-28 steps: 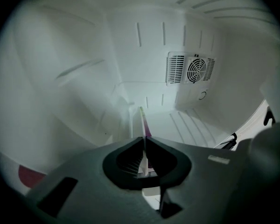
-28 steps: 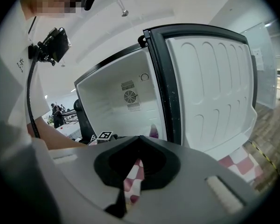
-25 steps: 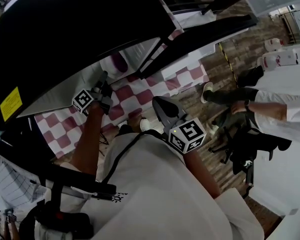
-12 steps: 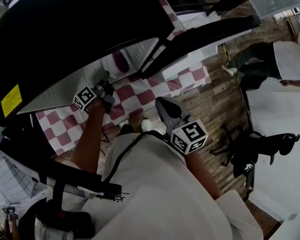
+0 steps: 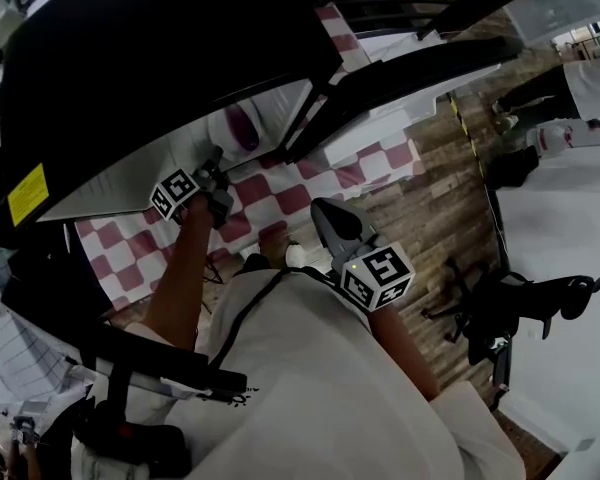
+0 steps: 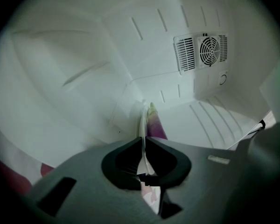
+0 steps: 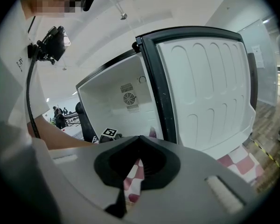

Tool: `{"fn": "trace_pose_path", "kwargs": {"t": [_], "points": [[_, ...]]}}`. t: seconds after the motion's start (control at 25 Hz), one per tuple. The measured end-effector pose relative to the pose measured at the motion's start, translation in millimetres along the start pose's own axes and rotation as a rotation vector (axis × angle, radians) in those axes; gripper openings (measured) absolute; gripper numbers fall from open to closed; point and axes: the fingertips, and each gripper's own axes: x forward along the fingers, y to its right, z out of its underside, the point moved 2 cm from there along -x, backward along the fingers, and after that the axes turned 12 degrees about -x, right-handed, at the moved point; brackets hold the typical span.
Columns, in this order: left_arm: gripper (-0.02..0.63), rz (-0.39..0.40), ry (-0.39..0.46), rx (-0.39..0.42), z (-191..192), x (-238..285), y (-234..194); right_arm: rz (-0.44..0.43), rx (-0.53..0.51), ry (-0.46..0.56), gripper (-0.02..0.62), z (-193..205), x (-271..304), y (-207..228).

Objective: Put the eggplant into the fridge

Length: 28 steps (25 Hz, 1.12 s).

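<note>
Left gripper view showed the eggplant (image 6: 155,122) just past the tips of the left gripper (image 6: 143,139), a purple body with a pale green end, already inside the fridge (image 6: 84,55) and low over its ribbed floor (image 6: 210,120). The jaws stood almost together, pinched on a thin white edge that looked like part of the eggplant's wrapping rather than its flesh. Whether it rested on the floor or hung clear could not be told.

Judged from that, it would likely handle as a light, slightly springy thing with a smooth, slippery skin. A pinch on a thin edge would let it swing or slide out. A firmer hold would be across the thick middle of the body, not near the stalk end.

Around it, the fridge was bare white walls with a fan grille (image 6: 203,52) on the back, well apart from the eggplant, so nothing inside blocked setting it down.

In the head view the open fridge door (image 5: 400,73) stood to the right of the left gripper, and the red-and-white checked cloth (image 5: 280,193) lay below. The right gripper (image 7: 139,139) waited outside, jaws together on nothing, facing the door (image 7: 210,87).
</note>
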Motion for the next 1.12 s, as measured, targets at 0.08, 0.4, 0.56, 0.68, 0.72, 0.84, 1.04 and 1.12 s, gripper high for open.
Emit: {"fn": "trace_pose_path", "kwargs": {"t": [0.08, 0.4, 0.56, 0.68, 0.72, 0.84, 1.04, 1.12], "points": [[0.033, -0.009, -0.001, 0.005, 1, 1, 1, -0.001, 0.002, 0.003, 0.006, 0, -2, 0], [0.128, -0.025, -0.006, 0.019, 3, 1, 5, 0.011, 0.007, 0.015, 0.006, 3, -10, 4], [0.141, -0.031, -0.007, 0.028, 5, 2, 6, 0.013, 0.012, 0.022, 0.006, 4, -14, 6], [0.155, -0.030, -0.003, 0.034, 5, 1, 9, 0.010, 0.012, 0.026, 0.006, 4, -16, 6], [0.168, -0.028, -0.001, 0.034, 5, 1, 10, 0.009, 0.011, 0.026, 0.006, 4, -17, 7], [0.202, -0.031, 0.003, 0.040, 5, 1, 12, 0.007, 0.010, 0.028, 0.006, 5, -18, 8], [0.248, -0.013, 0.012, 0.052, 4, -3, 18, -0.002, 0.006, 0.035, 0.006, 5, -19, 8], [0.266, -0.005, 0.017, 0.059, 3, -4, 20, -0.006, 0.004, 0.037, 0.006, 4, -19, 8]]}}
